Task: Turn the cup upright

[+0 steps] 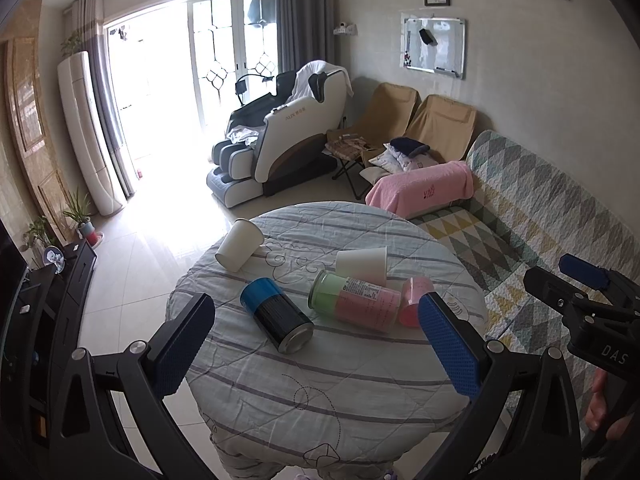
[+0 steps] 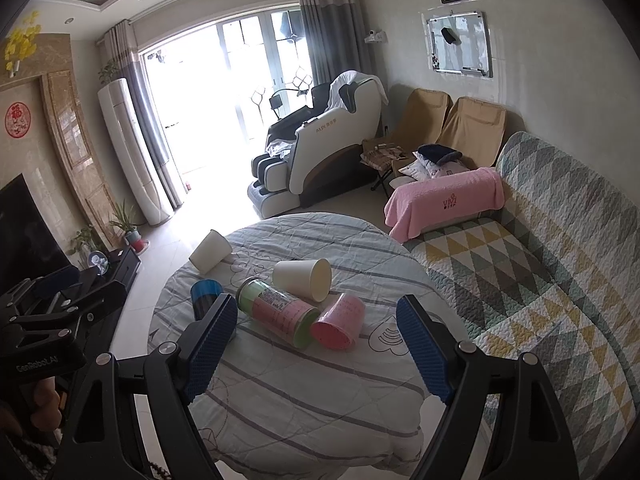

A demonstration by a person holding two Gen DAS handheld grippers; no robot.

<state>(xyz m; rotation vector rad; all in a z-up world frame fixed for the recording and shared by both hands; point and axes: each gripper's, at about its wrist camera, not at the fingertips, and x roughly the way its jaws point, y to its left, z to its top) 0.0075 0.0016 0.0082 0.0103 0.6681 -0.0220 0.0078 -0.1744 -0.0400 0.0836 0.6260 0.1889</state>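
Observation:
Several cups lie on their sides on a round table (image 1: pixel 320 392) (image 2: pixel 304 400) with a striped cloth. A white paper cup (image 1: pixel 239 249) (image 2: pixel 210 257) lies at the far left. Another white paper cup (image 1: pixel 362 265) (image 2: pixel 303 277) lies in the middle. A blue and black can (image 1: pixel 277 314) (image 2: pixel 206 296), a green and pink tumbler (image 1: pixel 354 300) (image 2: pixel 276 310) and a small pink cup (image 1: pixel 414 300) (image 2: pixel 338 322) lie nearer. My left gripper (image 1: pixel 316 344) is open and empty above the table's near side. My right gripper (image 2: pixel 320 356) is open and empty, also seen in the left wrist view (image 1: pixel 580 292).
A sofa (image 1: pixel 540 216) (image 2: pixel 540 260) with a triangle-pattern cover and a pink towel (image 2: pixel 444 196) stands right of the table. A massage chair (image 1: pixel 288 136) stands behind. A dark TV cabinet (image 1: pixel 48 300) is at the left. Tiled floor (image 1: pixel 136 264) surrounds the table.

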